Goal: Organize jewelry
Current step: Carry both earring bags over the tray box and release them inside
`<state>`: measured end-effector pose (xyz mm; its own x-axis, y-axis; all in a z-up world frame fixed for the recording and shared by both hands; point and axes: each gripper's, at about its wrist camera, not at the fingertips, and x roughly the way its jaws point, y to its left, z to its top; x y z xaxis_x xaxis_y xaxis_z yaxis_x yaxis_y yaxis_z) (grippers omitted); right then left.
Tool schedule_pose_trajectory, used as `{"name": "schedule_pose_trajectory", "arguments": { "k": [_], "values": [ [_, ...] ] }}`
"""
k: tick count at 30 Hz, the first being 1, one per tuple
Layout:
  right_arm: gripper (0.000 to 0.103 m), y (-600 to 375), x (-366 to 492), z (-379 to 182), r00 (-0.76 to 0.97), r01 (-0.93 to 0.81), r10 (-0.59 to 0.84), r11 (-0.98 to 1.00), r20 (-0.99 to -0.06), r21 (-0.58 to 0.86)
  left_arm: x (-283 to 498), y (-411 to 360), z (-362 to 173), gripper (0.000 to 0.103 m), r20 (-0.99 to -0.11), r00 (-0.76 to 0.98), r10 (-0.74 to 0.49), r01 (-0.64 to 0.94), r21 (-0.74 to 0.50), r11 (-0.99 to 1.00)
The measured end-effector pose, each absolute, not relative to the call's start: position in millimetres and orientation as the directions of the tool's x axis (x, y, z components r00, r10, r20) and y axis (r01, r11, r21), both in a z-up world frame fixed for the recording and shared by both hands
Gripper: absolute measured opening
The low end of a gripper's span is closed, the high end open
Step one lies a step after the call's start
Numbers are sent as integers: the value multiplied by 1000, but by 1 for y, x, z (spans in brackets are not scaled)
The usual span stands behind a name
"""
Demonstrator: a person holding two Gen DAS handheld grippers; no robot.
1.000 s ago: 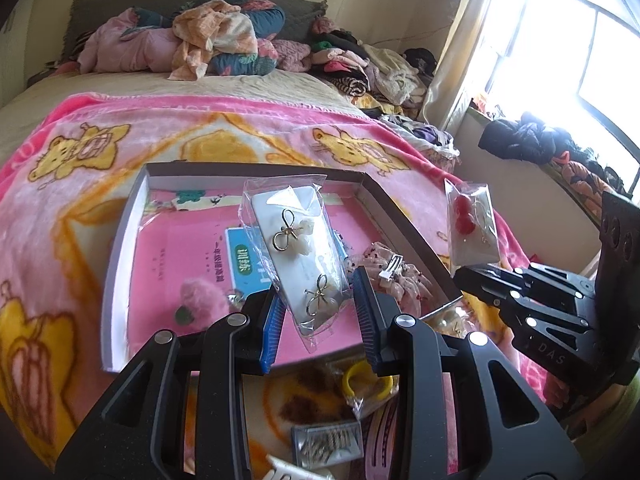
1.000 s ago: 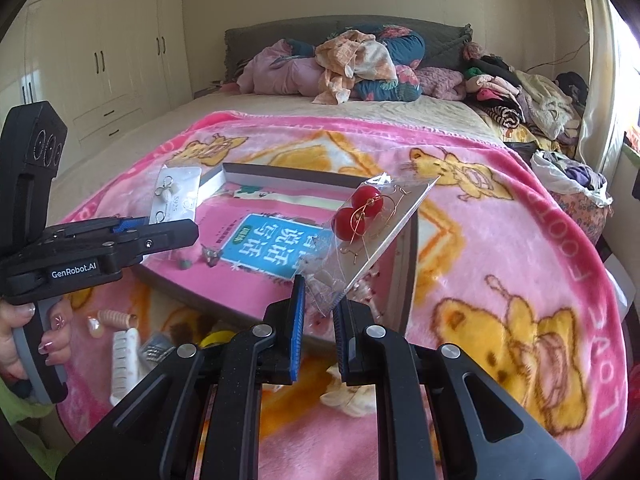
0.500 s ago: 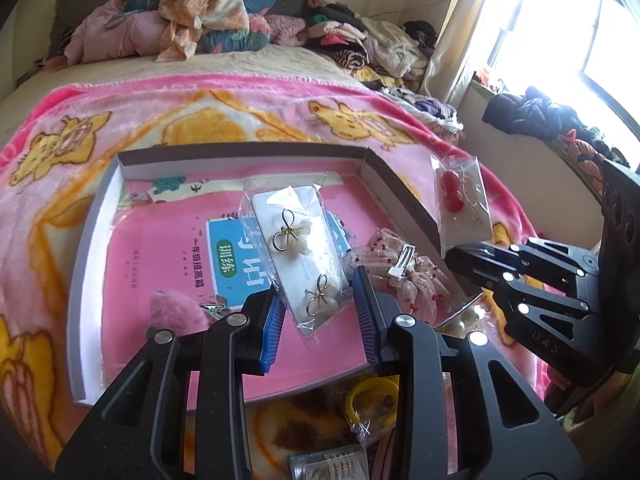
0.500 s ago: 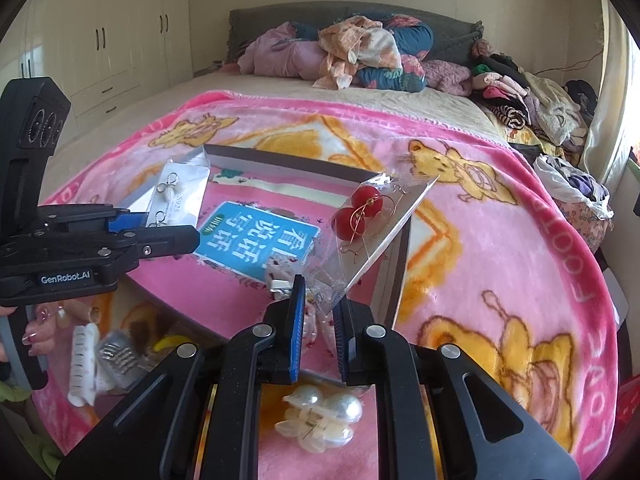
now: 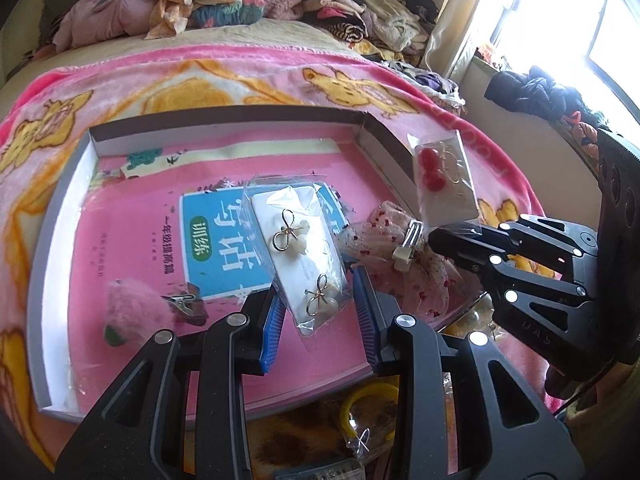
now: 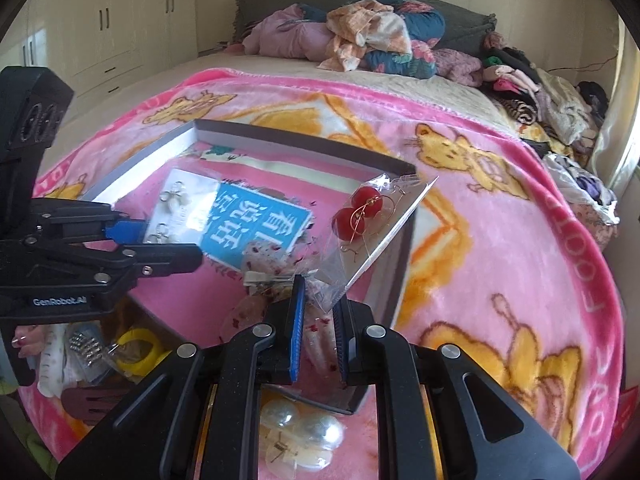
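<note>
— Bedroom setting, first entry?
— Bed covered by a pink fleece blanket with yellow cartoon animals (image 5: 248, 80); a heap of crumpled clothes (image 6: 360, 36) at the headboard end, cream wardrobe doors (image 6: 120, 20) to one side.

— Container?
— Shallow grey-walled cardboard box lid (image 5: 60, 216), lying on the blanket. Its floor is lined by a pink booklet with a blue title panel (image 5: 216, 240).

— Items already inside the lid?
— One fluffy pink pom-pom hair clip (image 5: 132, 300) near the left wall; one sheer pink hair bow dotted with red, on a white clip (image 5: 404, 248), toward the right wall.

— Left tongs (image 5: 318, 312)?
— Blue-padded fingers pinching the lower end of a clear sleeve holding a white card with two gold bow-and-pearl earrings (image 5: 304, 252). The sleeve sits tilted above the booklet, inside the lid's outline; whether it touches the floor cannot be told.

— Right tongs (image 6: 318, 328)?
— Pressed onto the corner of a clear plastic packet with a pair of red ball earrings on gold hooks (image 6: 368, 220). The packet is raised at a slant over the lid's right wall, near the far corner.

— Loose stock outside the lid?
— On the blanket at the near edge: a yellow plastic ring in a bag (image 6: 138, 350), a small packet of metal hairpins (image 6: 84, 346), a pearl-bead hair claw (image 6: 300, 436) just beneath the right tongs.
</note>
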<state>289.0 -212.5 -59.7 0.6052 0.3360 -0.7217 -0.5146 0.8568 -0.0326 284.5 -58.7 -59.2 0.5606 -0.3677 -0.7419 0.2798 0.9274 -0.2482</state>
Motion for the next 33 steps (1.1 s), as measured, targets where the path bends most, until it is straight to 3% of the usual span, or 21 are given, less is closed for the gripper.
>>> {"name": "schedule_pose_trajectory", "arguments": {
  "k": [12, 21, 25, 33],
  "values": [
    [18, -214, 290, -65, 568, -520, 378, 853, -731, 38, 283, -62, -66, 25, -751, 551, -365, 273, -251, 929],
    [35, -224, 287, -62, 582, -489, 373, 870, -723, 55, 283, -61, -68, 25, -757, 542, -364, 274, -250, 929],
    [43, -227, 284, -60, 590, -479, 372, 876, -717, 60, 282, -61, -67, 30, -758, 544, -361, 270, -250, 930],
    [49, -235, 276, -55, 610, -455, 371, 887, -700, 74, 274, -53, -62, 48, -745, 570, -347, 251, -244, 937]
  ]
}}
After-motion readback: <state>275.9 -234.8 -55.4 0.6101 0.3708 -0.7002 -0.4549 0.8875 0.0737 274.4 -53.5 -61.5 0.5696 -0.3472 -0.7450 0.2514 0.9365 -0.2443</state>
